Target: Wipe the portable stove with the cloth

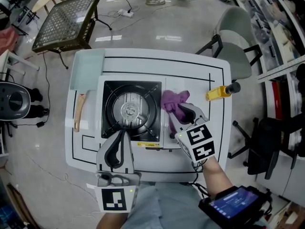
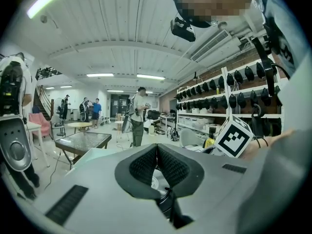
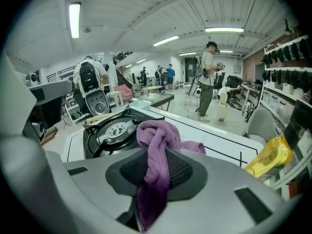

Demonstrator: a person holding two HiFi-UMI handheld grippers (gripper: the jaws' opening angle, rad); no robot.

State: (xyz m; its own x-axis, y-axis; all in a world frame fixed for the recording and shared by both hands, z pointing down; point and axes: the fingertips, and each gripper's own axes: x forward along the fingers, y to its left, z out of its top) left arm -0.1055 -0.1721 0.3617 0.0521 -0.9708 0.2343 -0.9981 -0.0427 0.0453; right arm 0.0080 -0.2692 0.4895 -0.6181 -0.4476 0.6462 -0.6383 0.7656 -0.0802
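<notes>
The cloth (image 3: 155,140), purple and bunched, is clenched between the jaws of the right gripper (image 3: 157,155). One end hangs back toward the camera and the rest is heaped past the tips. The head view puts it over the right-hand part of the portable stove (image 1: 131,109), just beside the black burner pan. The left gripper (image 1: 121,136) hovers at the stove's front edge, its jaws pressed together on nothing. The stove sits mid-counter (image 1: 190,63). A wooden-handled tool (image 1: 78,111) lies to its left, and a yellow tool (image 1: 220,92) lies near the right edge. Beyond stand a grey chair (image 1: 236,32) and a mesh-topped table (image 1: 69,20).
</notes>
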